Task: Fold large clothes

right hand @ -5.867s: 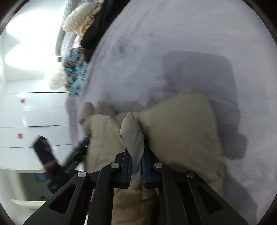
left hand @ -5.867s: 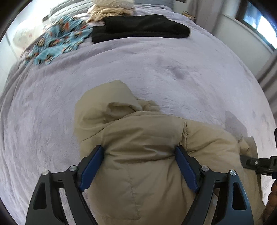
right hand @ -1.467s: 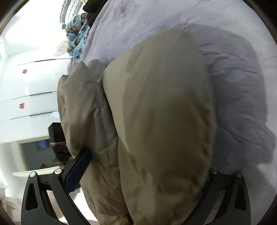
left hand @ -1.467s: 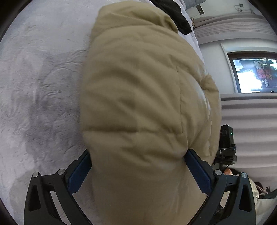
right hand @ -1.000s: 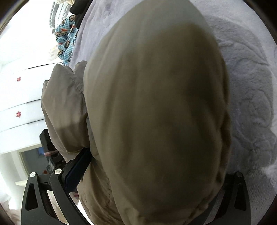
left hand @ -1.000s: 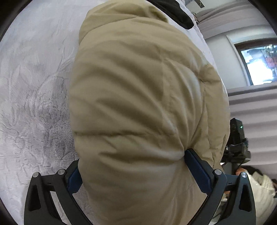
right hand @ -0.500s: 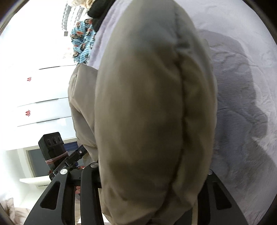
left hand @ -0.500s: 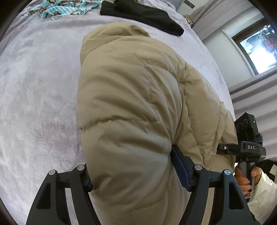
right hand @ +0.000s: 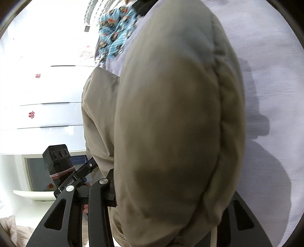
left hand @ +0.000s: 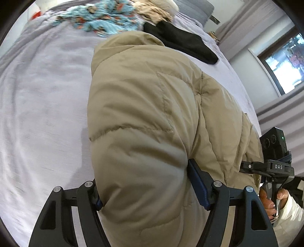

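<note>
A puffy tan down jacket (left hand: 144, 117) is bundled up over the lilac bed cover (left hand: 41, 106), its hood end pointing to the far side. My left gripper (left hand: 146, 191) is shut on the jacket's near end, its blue pads (left hand: 197, 182) pressed into the padding. In the right wrist view the same jacket (right hand: 176, 117) fills the middle. My right gripper (right hand: 169, 191) is shut on its thick folded edge; only the left finger (right hand: 106, 182) shows clearly. The right gripper also shows in the left wrist view (left hand: 273, 167), at the jacket's far right side.
At the far end of the bed lie a blue patterned garment (left hand: 100, 20), a cream knit (left hand: 155, 9) and a folded black garment (left hand: 180, 43). A window (left hand: 285, 57) and curtains are on the right. White cupboard doors (right hand: 47, 95) stand on the left.
Both grippers have closed in tighter on the jacket bundle and lifted back, so more of the bed and the clothes at its far end show. The jacket stays held in both.
</note>
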`<control>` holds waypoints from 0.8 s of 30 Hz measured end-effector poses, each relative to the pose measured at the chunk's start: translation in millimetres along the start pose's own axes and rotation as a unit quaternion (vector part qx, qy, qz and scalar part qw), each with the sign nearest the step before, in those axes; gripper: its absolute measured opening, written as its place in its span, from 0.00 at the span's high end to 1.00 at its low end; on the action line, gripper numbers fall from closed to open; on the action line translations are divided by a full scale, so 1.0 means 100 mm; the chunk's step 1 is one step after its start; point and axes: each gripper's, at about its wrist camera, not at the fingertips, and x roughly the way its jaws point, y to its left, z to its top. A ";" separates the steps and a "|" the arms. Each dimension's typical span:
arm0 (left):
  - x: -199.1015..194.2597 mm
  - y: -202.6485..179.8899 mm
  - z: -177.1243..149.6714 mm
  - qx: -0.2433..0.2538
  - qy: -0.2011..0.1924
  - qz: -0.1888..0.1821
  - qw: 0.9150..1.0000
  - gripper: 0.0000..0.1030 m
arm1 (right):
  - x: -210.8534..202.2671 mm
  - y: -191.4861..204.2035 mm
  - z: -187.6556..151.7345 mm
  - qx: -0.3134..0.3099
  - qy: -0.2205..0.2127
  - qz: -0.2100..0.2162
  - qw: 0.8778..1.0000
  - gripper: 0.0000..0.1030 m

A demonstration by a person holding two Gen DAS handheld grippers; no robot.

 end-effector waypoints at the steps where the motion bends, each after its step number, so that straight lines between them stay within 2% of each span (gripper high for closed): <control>1: -0.06 0.15 0.02 -0.001 -0.003 0.005 1.000 0.29 | 0.12 0.07 0.01 -0.001 0.001 0.002 1.000 0.54; 7: -0.23 1.12 0.18 -0.024 -0.013 0.052 0.998 0.29 | 1.00 0.39 0.05 -0.011 0.007 0.011 1.000 0.54; 11: -0.15 1.68 0.17 -0.047 -0.007 0.053 0.997 0.29 | 1.38 0.50 0.11 -0.019 0.012 -0.004 1.000 0.54; 15: -0.01 1.78 0.15 -0.039 -0.017 0.050 0.998 0.22 | 1.48 0.37 0.22 -0.015 0.015 -0.032 0.999 0.52; 19: 0.08 1.74 0.12 -0.030 -0.025 0.062 0.997 0.19 | 1.39 0.25 0.22 -0.004 0.013 -0.070 0.997 0.39; 24: 0.09 1.72 0.11 -0.033 -0.025 0.070 0.997 0.18 | 1.16 0.48 0.17 -0.012 0.003 -0.130 0.991 0.38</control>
